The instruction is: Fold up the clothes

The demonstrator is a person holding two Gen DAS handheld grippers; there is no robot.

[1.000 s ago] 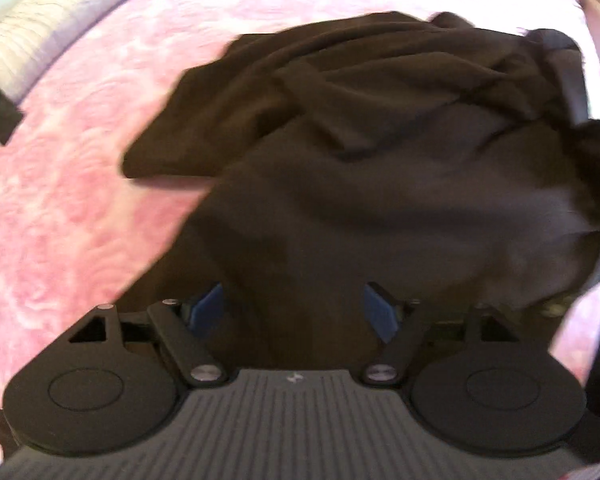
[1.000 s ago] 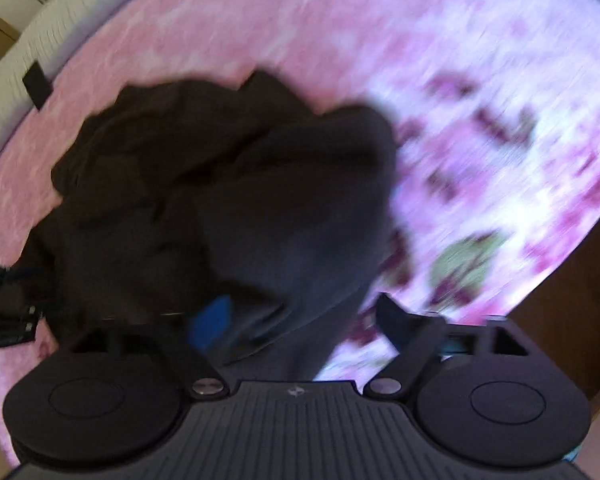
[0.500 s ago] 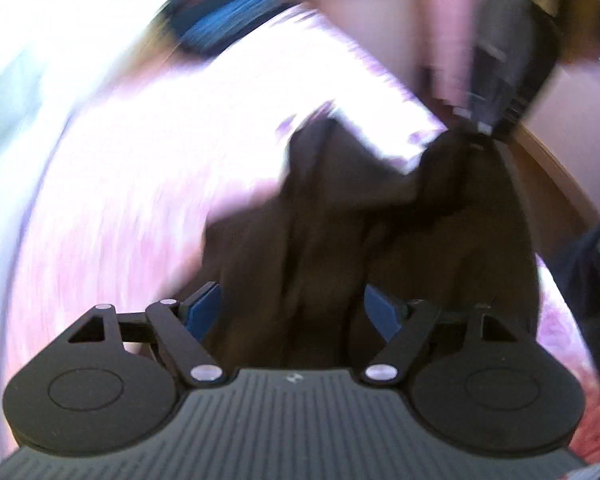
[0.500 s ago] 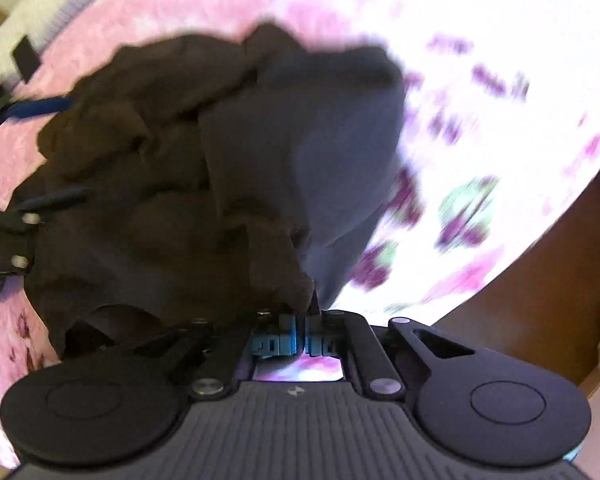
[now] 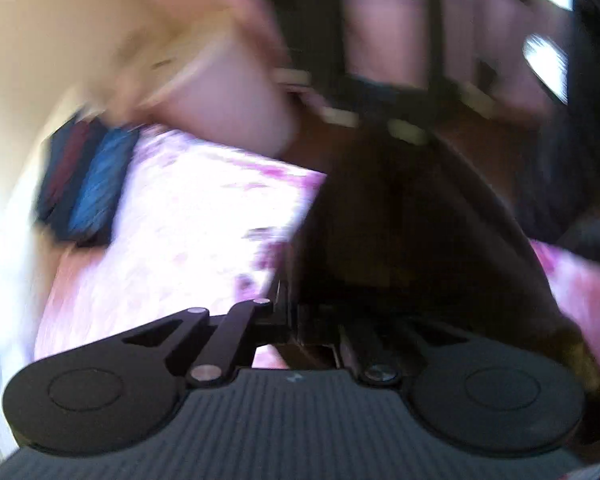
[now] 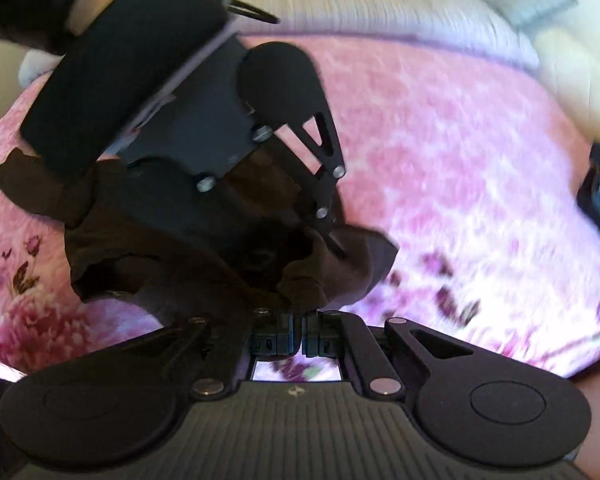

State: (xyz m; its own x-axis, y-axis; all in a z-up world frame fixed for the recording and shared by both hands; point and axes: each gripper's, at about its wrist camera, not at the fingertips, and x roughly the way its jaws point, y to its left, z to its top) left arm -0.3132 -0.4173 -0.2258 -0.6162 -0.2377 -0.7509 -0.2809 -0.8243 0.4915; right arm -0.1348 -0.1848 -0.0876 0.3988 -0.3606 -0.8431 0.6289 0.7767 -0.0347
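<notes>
Dark brown cloth is what both grippers hold: one piece of clothing, bunched up and lifted a little off the pink flowery bed cover.

The right gripper has its jaws squeezed together, and a bit of the cloth's edge is pinched between them. From that pinch the cloth hangs away in lumps and folds.

The left gripper also has its jaws pressed together. The cloth comes out from between them and stretches away like a dark tent. In the right wrist view, the left gripper sits on top of the bundle, with its tip pinching a fold.

The left wrist view is very blurry. Some blue and dark folded things lie at the far side of the bed cover, but I cannot tell what they are.

How far along is the folding? I think it is only at the start. The clothing is picked up at two spots, but it is still crumpled. No neat fold shows anywhere. It still needs to be pulled out flat, laid down on the bed cover, smoothed, and then folded over.
</notes>
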